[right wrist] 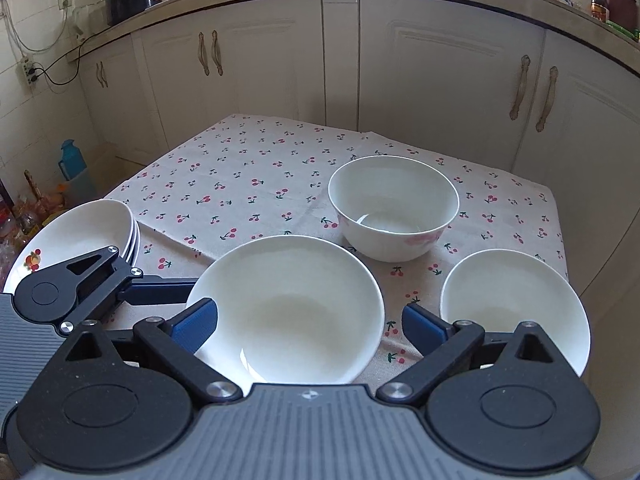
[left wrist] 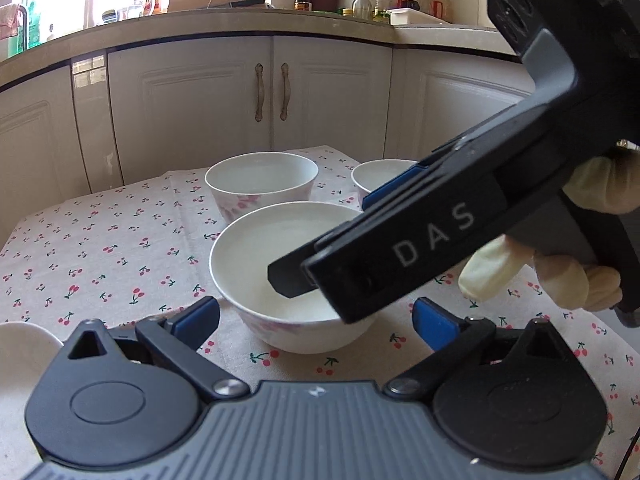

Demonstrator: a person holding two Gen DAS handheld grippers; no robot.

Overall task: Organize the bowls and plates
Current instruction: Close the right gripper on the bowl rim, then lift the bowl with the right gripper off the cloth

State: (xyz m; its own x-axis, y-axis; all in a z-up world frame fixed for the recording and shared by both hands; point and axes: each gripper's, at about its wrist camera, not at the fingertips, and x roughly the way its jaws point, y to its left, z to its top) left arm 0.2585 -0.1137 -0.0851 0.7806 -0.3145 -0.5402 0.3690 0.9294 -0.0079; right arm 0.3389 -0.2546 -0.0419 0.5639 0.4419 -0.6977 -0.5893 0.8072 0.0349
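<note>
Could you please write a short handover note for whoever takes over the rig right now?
Left gripper: open, empty, hovering just short of the wide bowl.
Right gripper: open, empty, above the wide bowl; one finger reaches over the bowl's inside.
On the cherry tablecloth: the deep bowl stands behind the wide bowl, a small bowl to its right, all three apart.
Done: a stack of plates sits at the cloth's left edge.
Left: the three bowls are not yet nested or stacked; likely start with the wide one.
</note>
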